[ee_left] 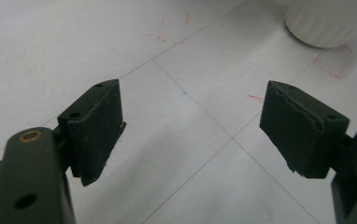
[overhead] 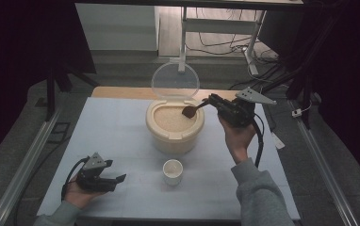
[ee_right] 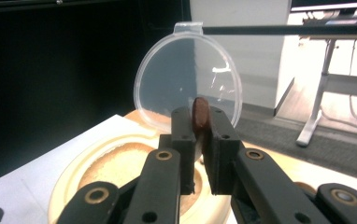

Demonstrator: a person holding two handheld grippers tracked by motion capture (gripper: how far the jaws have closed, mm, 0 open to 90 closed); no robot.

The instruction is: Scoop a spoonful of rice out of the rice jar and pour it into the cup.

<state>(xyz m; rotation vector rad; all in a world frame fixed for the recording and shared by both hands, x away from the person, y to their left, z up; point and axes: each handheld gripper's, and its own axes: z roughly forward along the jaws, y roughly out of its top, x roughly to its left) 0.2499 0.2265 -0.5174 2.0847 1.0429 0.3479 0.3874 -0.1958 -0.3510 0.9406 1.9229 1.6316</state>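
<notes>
A cream round container (overhead: 174,136) full of pale grain stands mid-table, its clear lid (overhead: 175,81) hinged up behind it. My right gripper (overhead: 212,102) is shut on the handle of a brown wooden spoon (overhead: 191,110), whose bowl hangs over the grain at the right side of the opening. In the right gripper view the spoon (ee_right: 200,115) sticks up edge-on between the jaws, in front of the lid (ee_right: 188,77). A small white cup (overhead: 172,171) stands in front of the container. My left gripper (overhead: 116,181) rests open near the table's front left, with bare tabletop between its pads (ee_left: 99,123).
The white table (overhead: 117,136) carries thin lines and red marks. The white cup's base (ee_left: 324,23) shows at the top right of the left gripper view. Metal rails run down both sides of the table, and a desk frame with cables stands beyond the far edge.
</notes>
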